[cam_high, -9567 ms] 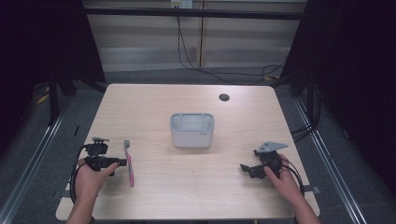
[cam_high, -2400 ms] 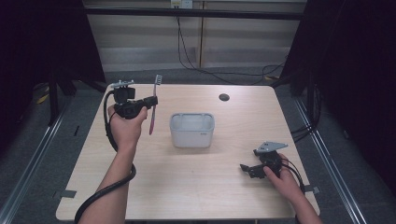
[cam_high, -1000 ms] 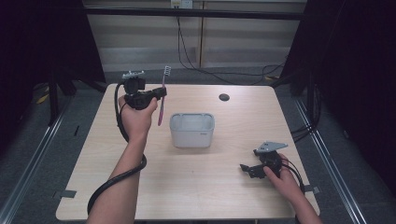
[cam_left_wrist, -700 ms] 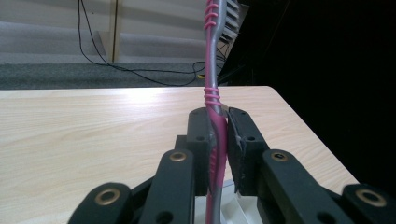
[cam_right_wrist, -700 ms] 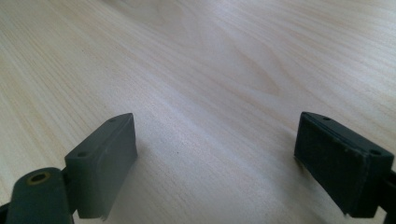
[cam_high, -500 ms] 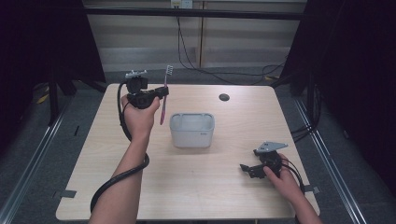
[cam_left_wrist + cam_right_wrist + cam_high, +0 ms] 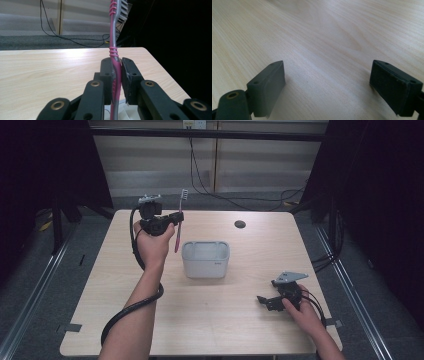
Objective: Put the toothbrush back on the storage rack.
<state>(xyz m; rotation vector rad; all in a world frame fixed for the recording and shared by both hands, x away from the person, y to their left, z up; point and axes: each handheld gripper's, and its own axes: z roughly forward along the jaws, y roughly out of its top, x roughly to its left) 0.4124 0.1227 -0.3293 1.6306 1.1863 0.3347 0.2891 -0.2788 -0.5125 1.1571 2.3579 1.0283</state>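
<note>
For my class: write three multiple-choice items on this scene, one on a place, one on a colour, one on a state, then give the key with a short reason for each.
1. Where is the grey container?
A. middle of the table
B. on the floor
C. in a hand

2. What colour is the toothbrush handle?
A. green
B. pink
C. black

3. How is the right gripper?
A. shut on the toothbrush
B. shut on nothing
C. open

Key: 1 A, the high view shows it standing mid-table. 2 B, pink between the left gripper jaws. 3 C, its jaws stand wide apart over bare wood.
</note>
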